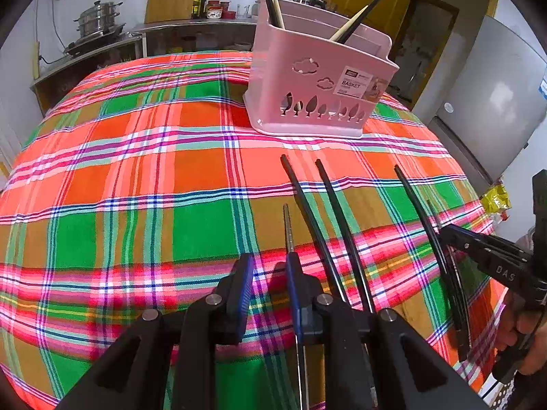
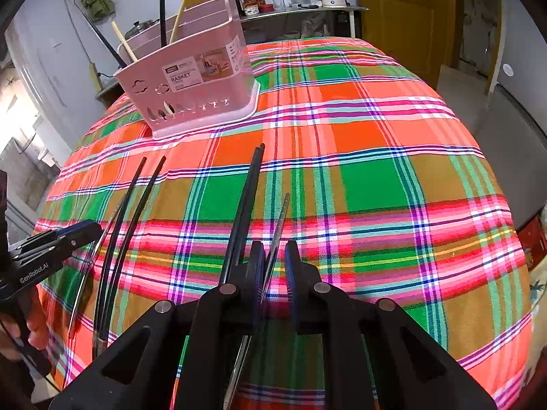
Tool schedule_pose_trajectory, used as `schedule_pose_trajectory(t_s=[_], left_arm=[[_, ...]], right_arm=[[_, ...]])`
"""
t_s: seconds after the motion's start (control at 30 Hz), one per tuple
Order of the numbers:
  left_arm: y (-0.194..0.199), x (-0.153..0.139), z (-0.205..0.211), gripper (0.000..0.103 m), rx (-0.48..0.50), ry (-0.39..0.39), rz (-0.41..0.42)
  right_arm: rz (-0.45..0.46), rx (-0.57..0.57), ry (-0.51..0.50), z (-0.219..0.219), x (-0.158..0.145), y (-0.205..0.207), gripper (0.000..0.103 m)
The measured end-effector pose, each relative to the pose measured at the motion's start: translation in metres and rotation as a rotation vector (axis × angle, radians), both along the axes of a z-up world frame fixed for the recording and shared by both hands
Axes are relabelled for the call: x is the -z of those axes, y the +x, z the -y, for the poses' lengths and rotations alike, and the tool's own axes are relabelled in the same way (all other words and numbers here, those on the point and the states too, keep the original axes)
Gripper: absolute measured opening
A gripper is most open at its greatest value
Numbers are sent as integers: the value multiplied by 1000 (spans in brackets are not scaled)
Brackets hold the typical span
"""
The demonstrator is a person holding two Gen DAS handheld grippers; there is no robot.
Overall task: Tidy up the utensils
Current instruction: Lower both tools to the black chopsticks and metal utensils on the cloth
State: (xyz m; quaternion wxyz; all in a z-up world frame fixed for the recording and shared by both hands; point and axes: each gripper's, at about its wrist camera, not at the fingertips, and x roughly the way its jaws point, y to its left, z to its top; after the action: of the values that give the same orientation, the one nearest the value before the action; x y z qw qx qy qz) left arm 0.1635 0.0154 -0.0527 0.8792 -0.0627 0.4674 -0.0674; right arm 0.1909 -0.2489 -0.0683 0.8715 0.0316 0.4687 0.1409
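Chopsticks: left wrist view shows two black ones [image 1: 328, 232] lying side by side on the plaid tablecloth [image 1: 136, 171], a metal one [image 1: 289, 229] beside the left gripper [image 1: 270, 273], jaws narrowly apart and nothing visibly clamped; pink basket [image 1: 318, 78] stands beyond, holding more chopsticks. Right wrist view: right gripper [image 2: 275, 263] nearly closed, a metal chopstick [image 2: 278, 229] running between its pads, contact unclear; black chopstick [image 2: 246, 205] just left of it.
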Motion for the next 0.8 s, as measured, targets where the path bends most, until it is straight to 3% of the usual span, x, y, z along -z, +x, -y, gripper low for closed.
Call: schedule_pose_trajectory(t_s=[0.4,0.63,0.8], left_arm=[[19,-4,10,19,49,0,-30],[18,2,24,19,76,96,-11],[18,2,18,6,34,106,-22]], right_arm=[[-17,4,12,-3,-2,17,13],[-18,5,6,-3,0,22,13],[-27,4,-27,-8,-2,27,11]])
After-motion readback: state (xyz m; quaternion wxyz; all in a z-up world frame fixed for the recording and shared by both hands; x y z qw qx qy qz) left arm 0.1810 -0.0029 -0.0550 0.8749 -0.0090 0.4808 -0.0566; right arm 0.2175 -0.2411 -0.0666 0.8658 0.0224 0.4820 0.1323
